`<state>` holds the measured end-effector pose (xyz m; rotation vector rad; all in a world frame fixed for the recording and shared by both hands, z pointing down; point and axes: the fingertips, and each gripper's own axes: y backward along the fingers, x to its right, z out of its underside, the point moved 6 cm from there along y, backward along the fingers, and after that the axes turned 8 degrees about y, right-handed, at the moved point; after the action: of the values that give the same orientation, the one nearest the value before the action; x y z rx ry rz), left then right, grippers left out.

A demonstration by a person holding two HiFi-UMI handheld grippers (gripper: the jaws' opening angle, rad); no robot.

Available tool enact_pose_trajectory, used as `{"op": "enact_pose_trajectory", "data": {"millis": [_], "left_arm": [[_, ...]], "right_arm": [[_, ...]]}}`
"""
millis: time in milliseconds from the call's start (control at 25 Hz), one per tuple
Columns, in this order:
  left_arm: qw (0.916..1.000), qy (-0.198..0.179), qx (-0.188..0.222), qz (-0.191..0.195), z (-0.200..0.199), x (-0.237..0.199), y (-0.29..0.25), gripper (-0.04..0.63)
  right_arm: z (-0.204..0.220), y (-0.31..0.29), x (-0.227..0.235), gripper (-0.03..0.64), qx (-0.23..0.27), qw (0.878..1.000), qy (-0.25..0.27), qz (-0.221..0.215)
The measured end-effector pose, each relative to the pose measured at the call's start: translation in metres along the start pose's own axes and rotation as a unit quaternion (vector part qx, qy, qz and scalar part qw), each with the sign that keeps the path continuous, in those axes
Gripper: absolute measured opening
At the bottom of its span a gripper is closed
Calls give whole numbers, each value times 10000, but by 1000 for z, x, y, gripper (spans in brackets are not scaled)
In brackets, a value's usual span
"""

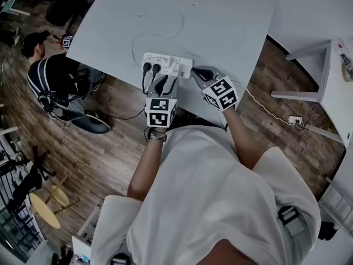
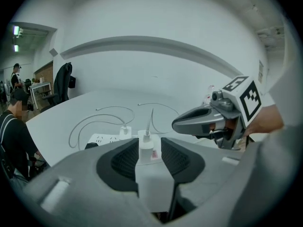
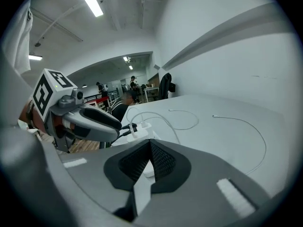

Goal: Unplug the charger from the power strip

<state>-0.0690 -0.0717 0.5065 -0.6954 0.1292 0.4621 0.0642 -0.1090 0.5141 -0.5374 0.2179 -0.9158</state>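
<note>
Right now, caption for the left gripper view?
Left gripper, jaws open, flanks the white charger on the power strip; right gripper alongside.

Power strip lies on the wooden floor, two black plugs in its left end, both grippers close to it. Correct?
No. The head view shows the power strip on the white table, near its edge, not on the floor. The two black plugs in its left end and the left gripper and right gripper close to it are as stated.
</note>
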Motion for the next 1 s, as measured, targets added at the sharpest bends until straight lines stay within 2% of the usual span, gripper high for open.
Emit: {"op": "enact_pose_trajectory", "data": {"millis": [80, 400, 680, 1000], "left_arm": [[10000, 62, -48, -49, 4, -1, -8, 153], [9992, 244, -158, -257, 12, -5, -26, 153], [9987, 48, -246, -448, 14, -4, -43, 155], [9980, 128, -146, -600, 17, -8, -57, 153]], "right_arm": [[7, -9, 3, 2, -110, 9999, 66, -69], [24, -41, 19, 3, -484, 9983, 238, -228], [44, -63, 21, 3, -907, 9941, 324, -498], [46, -64, 22, 3, -823, 9944, 83, -660]]}}
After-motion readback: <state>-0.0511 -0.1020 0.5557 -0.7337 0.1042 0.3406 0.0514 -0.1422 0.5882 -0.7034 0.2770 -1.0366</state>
